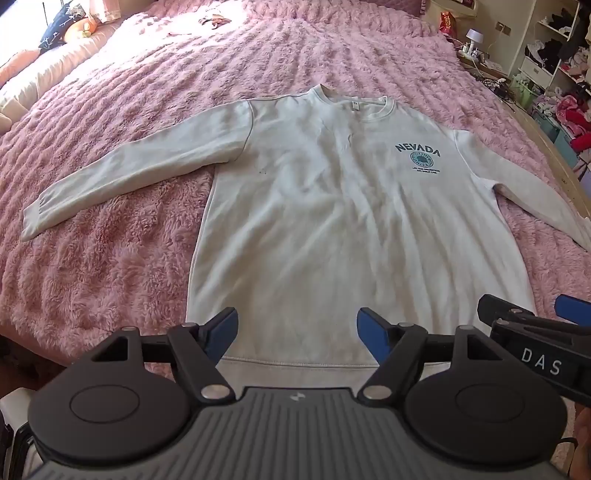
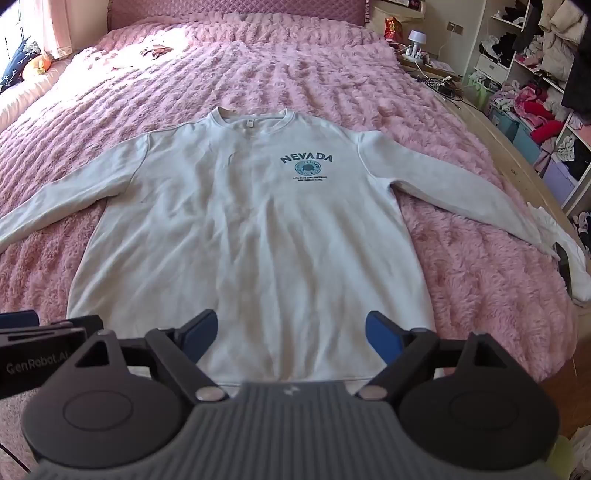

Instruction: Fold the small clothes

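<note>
A pale long-sleeved sweatshirt (image 1: pixel 325 206) (image 2: pixel 251 236) with a teal "NEVADA" print lies flat, front up, on the pink fluffy bedspread (image 1: pixel 110 229) (image 2: pixel 461 258). Both sleeves are spread out to the sides and the collar points away from me. My left gripper (image 1: pixel 297 332) hovers open above the hem, left of the middle, with nothing between its blue pads. My right gripper (image 2: pixel 291 334) hangs open over the hem too, nothing in its jaws. In the left wrist view the right gripper (image 1: pixel 532 314) shows at the right edge. The left gripper's body (image 2: pixel 40 343) sits at the left edge of the right wrist view.
A white sock (image 2: pixel 316 273) lies by the right cuff at the bed's edge. Beyond the right side stand shelves of clothes (image 2: pixel 535 92) and a bedside table with a small lamp (image 2: pixel 415 38) and cables. Cushions (image 1: pixel 62 26) sit at the far left.
</note>
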